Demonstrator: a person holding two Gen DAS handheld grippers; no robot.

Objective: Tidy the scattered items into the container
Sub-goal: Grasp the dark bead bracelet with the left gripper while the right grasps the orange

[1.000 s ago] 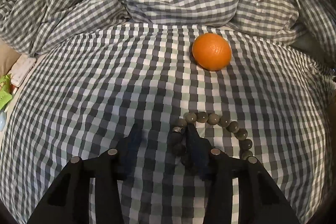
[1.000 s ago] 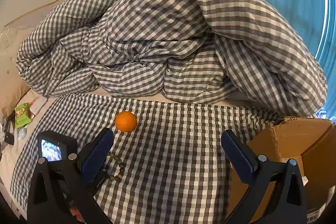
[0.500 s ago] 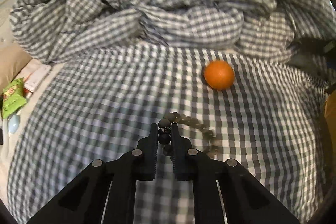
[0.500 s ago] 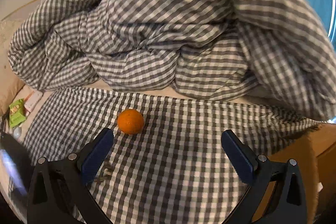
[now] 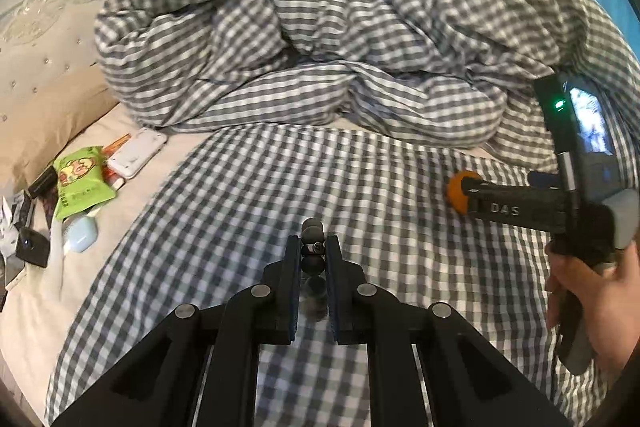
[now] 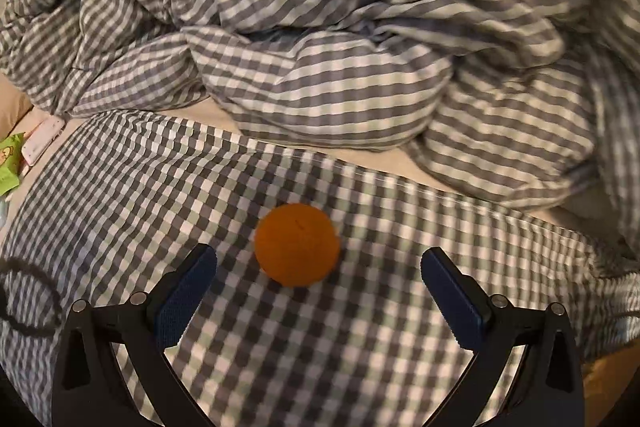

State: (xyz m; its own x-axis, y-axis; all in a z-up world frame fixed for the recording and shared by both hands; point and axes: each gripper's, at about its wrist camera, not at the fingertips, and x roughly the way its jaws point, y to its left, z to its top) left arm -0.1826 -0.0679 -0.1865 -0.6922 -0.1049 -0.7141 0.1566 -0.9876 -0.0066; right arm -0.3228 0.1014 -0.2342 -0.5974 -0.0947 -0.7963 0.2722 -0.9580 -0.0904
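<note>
Left gripper [image 5: 313,247] clamps the bead bracelet [image 5: 313,261]; right gripper [image 6: 318,267] gapes wide around the orange [image 6: 297,244].

The left wrist view is bright and fairly sharp, daylight falling evenly on the checked duvet [image 5: 328,39] beyond the tongs, with only the beads [image 5: 313,259] between the tips a little soft. The right wrist view is dimmer and warmer, smeared by motion blur: the duvet's checks streak into stripes and the orange [image 6: 297,245] ahead of the tips looks fuzzy. Both views bend strongly toward dark round corners.
</note>
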